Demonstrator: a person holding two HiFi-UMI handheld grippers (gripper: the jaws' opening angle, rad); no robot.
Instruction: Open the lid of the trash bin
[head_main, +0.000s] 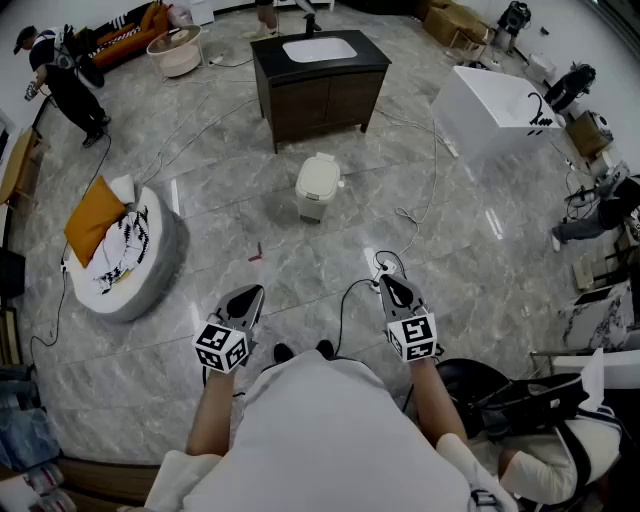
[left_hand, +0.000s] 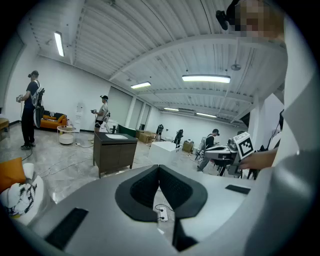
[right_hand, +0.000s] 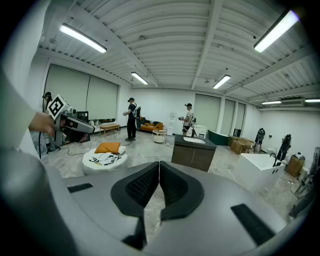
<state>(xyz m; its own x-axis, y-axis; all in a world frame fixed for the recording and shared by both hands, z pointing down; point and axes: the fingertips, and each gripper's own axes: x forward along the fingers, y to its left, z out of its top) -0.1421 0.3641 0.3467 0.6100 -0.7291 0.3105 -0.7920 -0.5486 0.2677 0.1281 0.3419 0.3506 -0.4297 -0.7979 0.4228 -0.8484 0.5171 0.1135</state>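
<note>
closest in, the left gripper (head_main: 250, 295) and the right gripper (head_main: 390, 285) are held out low in front of the person, side by side. in each gripper's own view the jaws meet at the tips with nothing between them, so both the left (left_hand: 159, 168) and the right (right_hand: 159, 164) are closed and empty. a black cable (head_main: 345, 300) loops over the marble floor (head_main: 470, 250) just ahead of the feet. well beyond it stands the trash bin (head_main: 318, 186), alone on the floor, lid down. past the bin is a dark vanity cabinet (head_main: 320, 95).

the likely trouble: the cable lies on the walking line and could snag a foot. the bin looks light, so prying at the lid from the wrong edge could slide or tip it. the bin stands upright, long axis vertical, lid facing up. its hinge side is too small to tell.
</note>
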